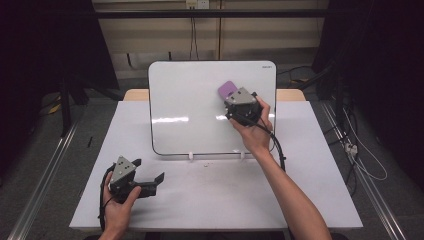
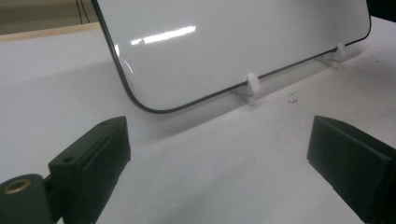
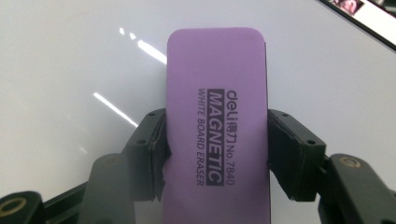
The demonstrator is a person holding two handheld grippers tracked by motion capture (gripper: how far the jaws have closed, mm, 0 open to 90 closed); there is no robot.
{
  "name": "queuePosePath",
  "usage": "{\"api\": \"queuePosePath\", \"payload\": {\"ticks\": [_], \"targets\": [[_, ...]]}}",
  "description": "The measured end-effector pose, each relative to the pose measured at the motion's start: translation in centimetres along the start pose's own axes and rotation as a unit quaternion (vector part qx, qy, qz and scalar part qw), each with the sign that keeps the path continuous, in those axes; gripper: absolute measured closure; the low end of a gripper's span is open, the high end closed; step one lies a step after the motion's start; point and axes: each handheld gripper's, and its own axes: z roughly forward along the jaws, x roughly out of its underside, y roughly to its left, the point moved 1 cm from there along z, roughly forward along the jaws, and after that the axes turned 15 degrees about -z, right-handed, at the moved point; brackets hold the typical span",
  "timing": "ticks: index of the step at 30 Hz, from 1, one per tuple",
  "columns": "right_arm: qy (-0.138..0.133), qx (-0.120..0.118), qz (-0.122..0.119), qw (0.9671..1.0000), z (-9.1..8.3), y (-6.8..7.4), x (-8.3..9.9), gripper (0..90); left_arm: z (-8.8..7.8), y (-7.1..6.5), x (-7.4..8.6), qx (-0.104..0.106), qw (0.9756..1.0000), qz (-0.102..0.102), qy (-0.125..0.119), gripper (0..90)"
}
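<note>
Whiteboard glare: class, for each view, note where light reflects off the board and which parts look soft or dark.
High view: a bright streak of glare crosses the whiteboard at mid-height, and the room's sides are dark. Left gripper view: the same streak sits near the board's top, and the near jaws look soft. Right gripper view: thin glints lie left of the purple eraser, whose print reads sharp.

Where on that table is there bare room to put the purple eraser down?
The table is bare in front of the whiteboard, between the left tongs and the forearm, and beside the board at far left. It's crowded at the board's upper right, where the right tongs hold the eraser.
</note>
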Motion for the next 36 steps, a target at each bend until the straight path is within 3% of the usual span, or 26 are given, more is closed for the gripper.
{"api": "queuePosePath", "payload": {"ticks": [4, 13, 15, 24, 29, 36], "targets": [[0.000, 0.001, 0.014, 0.9999, -0.3, -0.4, 0.3, 42.2, -0.1, 0.0, -0.1, -0.002, 1.0000, 0.006, -0.001, 6.0], [-0.039, -0.031, 0.040, 0.9979, -1.8, 1.4, 1.1, 42.1, -0.1, -0.1, -0.1, -0.002, 1.0000, 0.004, -0.004, 6.0], [-0.047, -0.043, 0.059, 0.9962, -2.3, 1.5, 1.6, 42.2, -0.3, -0.2, -0.1, -0.002, 0.9999, 0.010, -0.001, 6.0], [-0.080, -0.068, 0.097, 0.9898, -4.1, 1.9, 3.4, 42.1, -0.1, -0.3, -0.1, -0.005, 1.0000, 0.007, -0.004, 6.0], [-0.099, -0.083, 0.128, 0.9833, -4.6, 2.4, 4.4, 42.1, -0.1, -0.3, -0.1, -0.005, 1.0000, 0.003, -0.005, 6.0], [-0.123, -0.100, 0.148, 0.9763, -5.0, 3.2, 4.7, 42.1, -0.1, -0.1, -0.1, -0.002, 1.0000, -0.004, -0.006, 6.5]]}}
